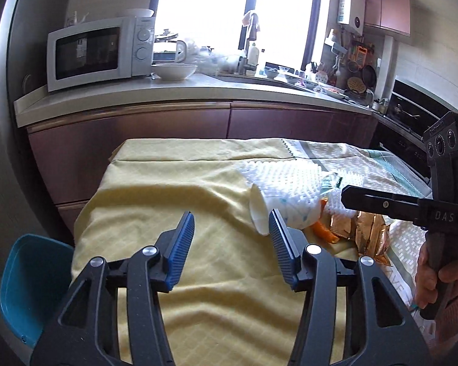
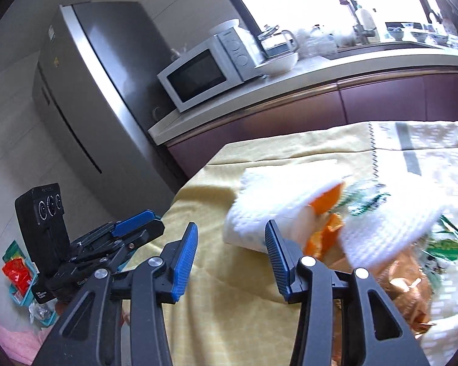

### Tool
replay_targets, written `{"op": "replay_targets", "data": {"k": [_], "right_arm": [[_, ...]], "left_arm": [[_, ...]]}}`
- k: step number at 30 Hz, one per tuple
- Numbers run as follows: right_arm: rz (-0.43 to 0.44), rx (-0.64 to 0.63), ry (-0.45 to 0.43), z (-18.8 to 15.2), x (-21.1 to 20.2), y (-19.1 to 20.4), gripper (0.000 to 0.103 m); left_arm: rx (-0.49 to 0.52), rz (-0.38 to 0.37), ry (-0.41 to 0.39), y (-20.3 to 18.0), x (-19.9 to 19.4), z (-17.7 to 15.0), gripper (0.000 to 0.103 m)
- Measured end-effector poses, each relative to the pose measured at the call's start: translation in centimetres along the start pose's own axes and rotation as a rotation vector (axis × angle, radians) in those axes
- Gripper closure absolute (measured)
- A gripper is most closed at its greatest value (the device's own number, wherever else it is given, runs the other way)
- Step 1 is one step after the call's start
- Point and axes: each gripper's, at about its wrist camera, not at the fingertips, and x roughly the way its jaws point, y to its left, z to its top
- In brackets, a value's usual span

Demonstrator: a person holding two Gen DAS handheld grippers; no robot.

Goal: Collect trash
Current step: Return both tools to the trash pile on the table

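Note:
Trash lies in a pile on the yellow tablecloth (image 1: 174,207): a tipped white paper cup (image 1: 261,210), white foam netting (image 1: 287,177), orange peel (image 1: 323,231) and a gold foil wrapper (image 1: 369,238). My left gripper (image 1: 232,235) is open and empty, its right finger just in front of the cup. My right gripper (image 2: 232,244) is open and empty, above the table before the cup (image 2: 250,231), peel (image 2: 326,204), foam netting (image 2: 378,225) and gold wrapper (image 2: 406,283). The right gripper shows at the right of the left wrist view (image 1: 351,198). The left gripper (image 2: 131,222) shows at the left of the right wrist view.
A teal bin (image 1: 24,286) stands on the floor left of the table; in the right wrist view it (image 2: 21,277) holds red wrappers. Behind the table runs a counter (image 1: 168,97) with a microwave (image 1: 97,52) and a bowl (image 1: 174,70). A steel fridge (image 2: 85,91) stands at left.

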Motion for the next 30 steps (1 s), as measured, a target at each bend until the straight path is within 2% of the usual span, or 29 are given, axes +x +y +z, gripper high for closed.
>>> {"op": "replay_targets", "data": {"k": [7,12,20,25,30], "right_arm": [[-0.093,0.092,-0.062,-0.6,-3.3,-5.8,0.055],[-0.142,0.121,-0.091,-0.4,-4.2,-8.1,0.051],[-0.218,0.17,-0.093,0.5,-4.2,-11.8,0.048],[-0.189,0.21,-0.058,0.7,-3.1,-13.1,0.048],[-0.159,0.246,-0.028,0.9,-1.8,-13.8,0.048]], "left_arm": [[0.068,-0.033,0.008,-3.5,2.2,1.1,0.043],[0.113,-0.035,0.019,-5.1,3.8,1.6,0.039],[0.224,0.008,0.035,-7.5,6.5,2.2,0.039],[0.242,0.013,0.072,-7.9,8.1,2.2,0.045],[0.244,0.016,0.107,-7.8,9.2,2.0,0.057]]}}
